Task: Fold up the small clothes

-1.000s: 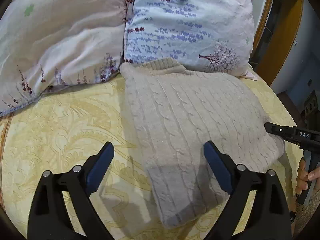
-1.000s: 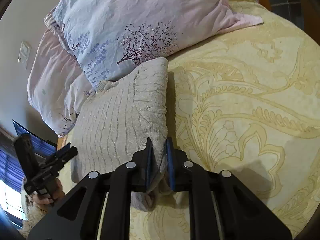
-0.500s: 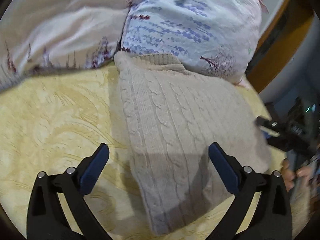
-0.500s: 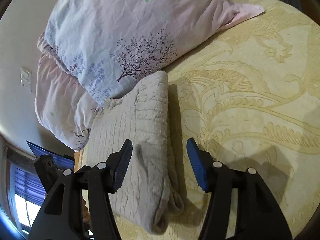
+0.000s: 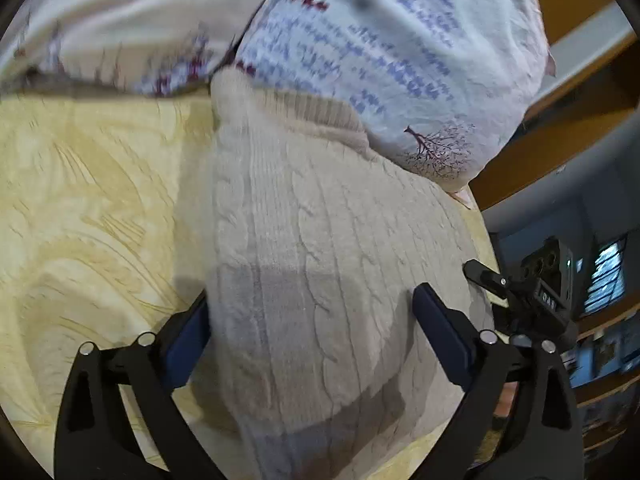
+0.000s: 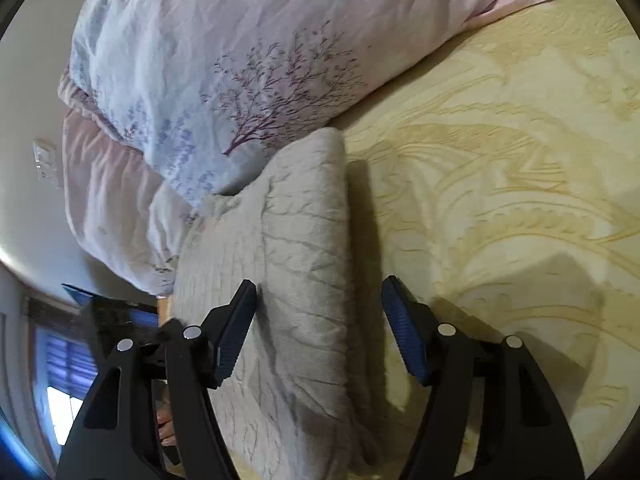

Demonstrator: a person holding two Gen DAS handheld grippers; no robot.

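Observation:
A folded beige cable-knit sweater (image 5: 320, 264) lies on the yellow patterned bedspread (image 5: 88, 208), its ribbed end against the pillows. My left gripper (image 5: 308, 324) is open and low over the sweater's near end, one finger at each side. My right gripper (image 6: 320, 316) is open and empty, its jaws astride the sweater's (image 6: 296, 264) folded edge; it also shows in the left wrist view (image 5: 520, 292) at the right. The sweater lies free on the bed.
Two floral pillows (image 5: 380, 48) (image 6: 224, 64) lie at the head of the bed behind the sweater. The bedspread (image 6: 500, 168) stretches out to the right of the sweater. The bed's edge and wooden furniture (image 5: 568, 92) are at the far right.
My right gripper let go of the sweater's edge and opened wide. My left gripper moved forward and lower over the sweater, still open.

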